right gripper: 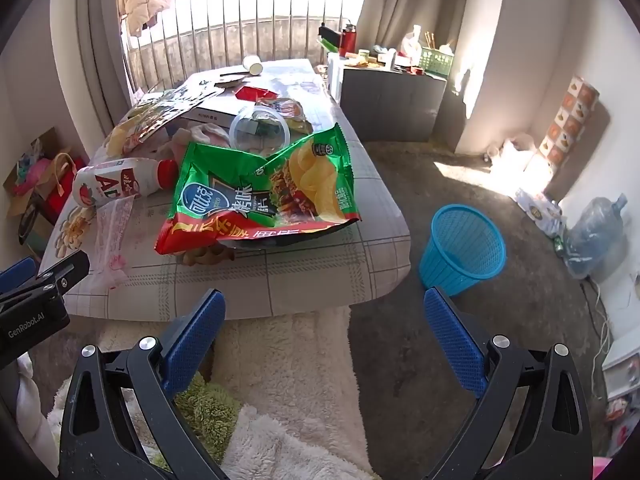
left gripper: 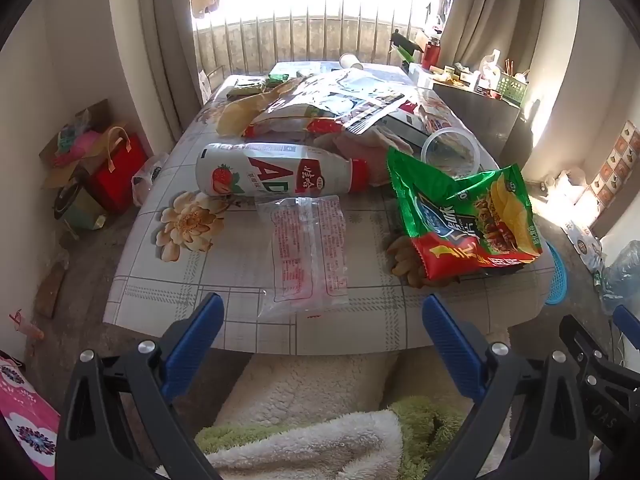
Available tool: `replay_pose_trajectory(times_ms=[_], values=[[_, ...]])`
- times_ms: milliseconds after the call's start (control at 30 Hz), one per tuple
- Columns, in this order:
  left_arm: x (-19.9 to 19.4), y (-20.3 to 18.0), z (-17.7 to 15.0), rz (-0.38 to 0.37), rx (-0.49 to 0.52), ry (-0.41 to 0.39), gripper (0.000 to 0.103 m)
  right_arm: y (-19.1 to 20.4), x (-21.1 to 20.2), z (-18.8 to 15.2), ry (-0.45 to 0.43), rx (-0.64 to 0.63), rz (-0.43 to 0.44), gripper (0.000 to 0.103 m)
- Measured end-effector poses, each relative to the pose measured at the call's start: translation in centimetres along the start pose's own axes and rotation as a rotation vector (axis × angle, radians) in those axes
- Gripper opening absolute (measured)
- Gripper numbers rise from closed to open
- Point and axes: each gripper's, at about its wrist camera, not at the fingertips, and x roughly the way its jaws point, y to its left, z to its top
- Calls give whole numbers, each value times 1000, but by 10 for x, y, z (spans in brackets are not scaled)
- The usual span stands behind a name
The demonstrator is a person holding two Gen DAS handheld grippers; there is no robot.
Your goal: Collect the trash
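Left wrist view: left gripper (left gripper: 320,320) at bottom centre, jaws spread wide, nothing between them, hanging short of the table's near edge. Ahead on the table (left gripper: 160,280), mid-frame: clear plastic wrapper (left gripper: 306,248) nearest, a strawberry drink bottle (left gripper: 276,174) lying on its side behind it, green chip bag (left gripper: 468,216) at right, clear round tub (left gripper: 452,150) beyond, more packaging heaped toward the window. Right wrist view: right gripper (right gripper: 324,316) at bottom centre, jaws likewise spread and empty. Chip bag centre-left; blue mesh waste bin (right gripper: 462,248) stands on the floor at centre-right, just off the table's corner, and as far as its interior shows it looks empty. Judgement: collection barely begun, if at all; every visible piece of trash still lies on the table, none gripped.
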Motion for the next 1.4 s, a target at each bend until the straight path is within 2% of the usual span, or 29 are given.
replay_pose_trajectory(times_ms=[1400], values=[[-2,5,1,16,0,-4,97,2,-1,6,-17,0,8,95]])
